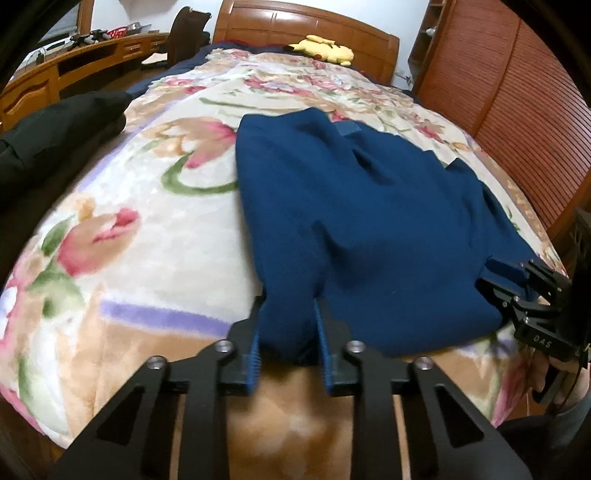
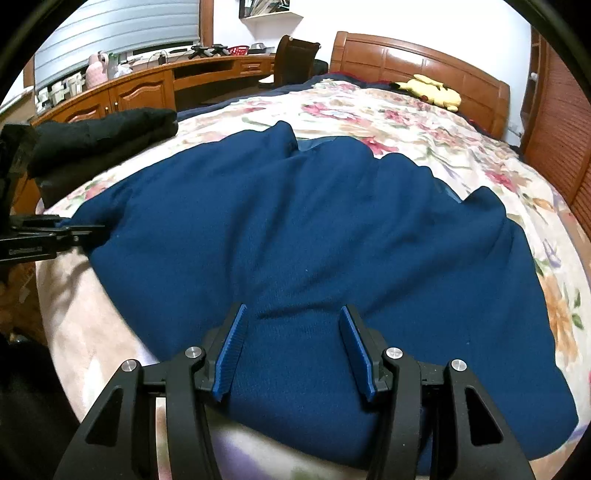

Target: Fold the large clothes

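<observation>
So you've got one blue garment [image 1: 369, 229] spread over the near end of the bed, on top of the floral blanket [image 1: 147, 229], with its bottom hem hanging close to the foot edge. It's partly folded already, some creases and an overlapping flap toward the headboard side.

Your left gripper [image 1: 288, 332] has a bunched-up corner of that garment's hem pinched between its blue pads, fabric is squeezed tight in there at the near left corner of the cloth. Your right gripper [image 2: 295, 350] is a different story: its jaws sit about half apart, over the hem near the foot edge, with cloth lying between them, and the pads don't look like they're pressing on anything.

Count-wise: two grippers, one blue garment, one folded black pile [image 2: 103, 129] at the bed's left edge, and one yellow plush toy [image 1: 325, 48] up by the wooden headboard [image 1: 306, 22]. No containers I can make out clearly, just some small clutter on the desk [image 2: 147, 81] that's too tiny to tell.

View differences: the left wrist view catches your right gripper from the side plus a bit of your hand [image 1: 554, 373] behind it, and more of the slatted wooden wardrobe [image 1: 517, 85] along the bed's right edge. The right wrist view shows the window blind [image 2: 118, 29], a pink thing on the desk, and your left gripper side-on at the garment's left corner.
</observation>
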The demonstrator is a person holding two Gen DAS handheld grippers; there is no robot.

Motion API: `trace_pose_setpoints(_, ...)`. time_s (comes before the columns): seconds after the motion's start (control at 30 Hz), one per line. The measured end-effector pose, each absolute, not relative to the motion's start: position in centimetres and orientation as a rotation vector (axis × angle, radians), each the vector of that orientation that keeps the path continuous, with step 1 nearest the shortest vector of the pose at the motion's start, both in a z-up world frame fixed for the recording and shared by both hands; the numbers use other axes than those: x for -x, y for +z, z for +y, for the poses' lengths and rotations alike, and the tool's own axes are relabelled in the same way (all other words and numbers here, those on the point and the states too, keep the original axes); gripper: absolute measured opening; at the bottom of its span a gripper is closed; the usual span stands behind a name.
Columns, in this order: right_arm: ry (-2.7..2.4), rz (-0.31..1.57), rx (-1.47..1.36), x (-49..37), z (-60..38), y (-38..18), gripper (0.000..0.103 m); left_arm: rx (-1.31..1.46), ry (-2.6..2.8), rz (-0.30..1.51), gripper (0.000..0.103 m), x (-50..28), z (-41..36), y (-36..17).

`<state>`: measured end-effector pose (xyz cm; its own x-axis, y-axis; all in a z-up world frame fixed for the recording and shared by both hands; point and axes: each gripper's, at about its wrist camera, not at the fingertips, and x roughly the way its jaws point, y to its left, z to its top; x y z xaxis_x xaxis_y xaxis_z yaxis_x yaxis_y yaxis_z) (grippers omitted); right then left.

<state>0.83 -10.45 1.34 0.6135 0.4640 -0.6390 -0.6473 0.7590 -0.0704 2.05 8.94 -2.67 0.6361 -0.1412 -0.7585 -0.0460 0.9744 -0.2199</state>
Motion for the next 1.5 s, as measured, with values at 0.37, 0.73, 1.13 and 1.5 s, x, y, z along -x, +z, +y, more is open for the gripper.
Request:
trace_pose_setpoints(0.37, 0.533, 0.619, 0.265, -1.1, -17.8, 3.1, 0.054, 0.089, -0.074, 0.683, 0.015, -3.0, 4.5, 4.3)
trace_pose_setpoints(0.73, 0.347, 0.593, 0.116, 0.7, -26.9, 6.0, 0.054, -0.004, -0.332, 0.604, 0.013, -5.3, -6.6, 10.1)
trace_pose_setpoints(1.13, 0.249, 0.577, 0.081, 3.4, -30.6, 6.5, 0.054, -0.13, -0.588, 0.677, 0.013, -5.5, -20.3, 9.6)
trace_pose_setpoints(1.5, 0.235, 0.606, 0.077, 2.9, -31.3, 5.6, 0.054, -0.07, -0.626, 0.666, 0.056, -4.7, -18.1, 9.2)
